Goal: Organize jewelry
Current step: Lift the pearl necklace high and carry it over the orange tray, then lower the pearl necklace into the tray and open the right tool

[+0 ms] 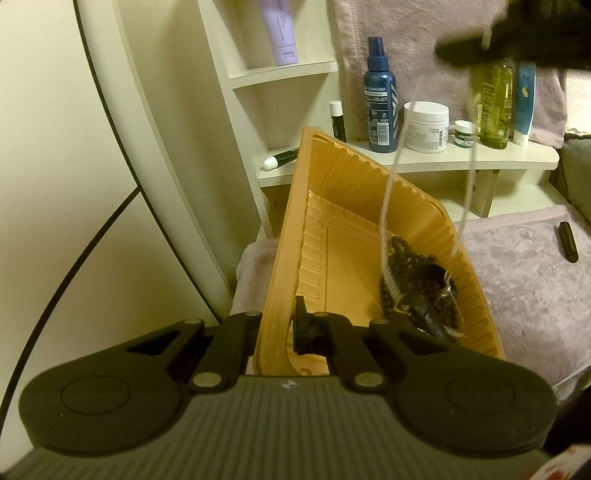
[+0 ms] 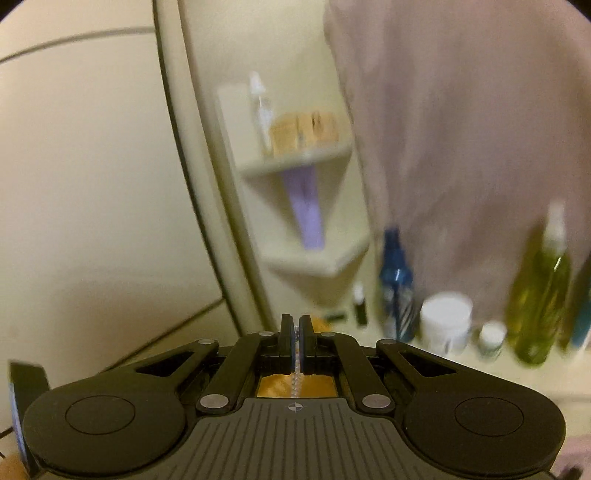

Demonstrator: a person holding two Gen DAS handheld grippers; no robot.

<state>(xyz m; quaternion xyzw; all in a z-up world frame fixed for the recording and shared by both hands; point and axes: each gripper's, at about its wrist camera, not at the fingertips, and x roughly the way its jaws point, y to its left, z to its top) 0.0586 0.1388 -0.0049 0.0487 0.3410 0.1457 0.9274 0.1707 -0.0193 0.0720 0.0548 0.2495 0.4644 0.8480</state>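
My left gripper (image 1: 280, 328) is shut on the near rim of a ribbed orange tray (image 1: 332, 206) and holds it tilted. One finger is inside the tray, the other is hidden behind its wall. A heap of dark beads and dark jewelry (image 1: 417, 291) lies in the tray's lower right corner. My right gripper (image 1: 480, 48), a dark blur at the top right, is shut on a pale beaded necklace (image 1: 391, 177). The necklace hangs down in a long loop, and its bottom reaches the heap. In the right wrist view the gripper (image 2: 296, 332) pinches the pale chain (image 2: 295, 380) above the orange tray (image 2: 273, 386).
A cream shelf (image 1: 443, 158) behind the tray carries a blue spray bottle (image 1: 380, 103), a white jar (image 1: 426, 125), a green bottle (image 1: 496, 107) and small tubes. A purple tube (image 1: 279, 33) stands on a higher shelf. A pink fleecy cloth (image 1: 524, 280) with a dark stick (image 1: 569, 242) lies to the right.
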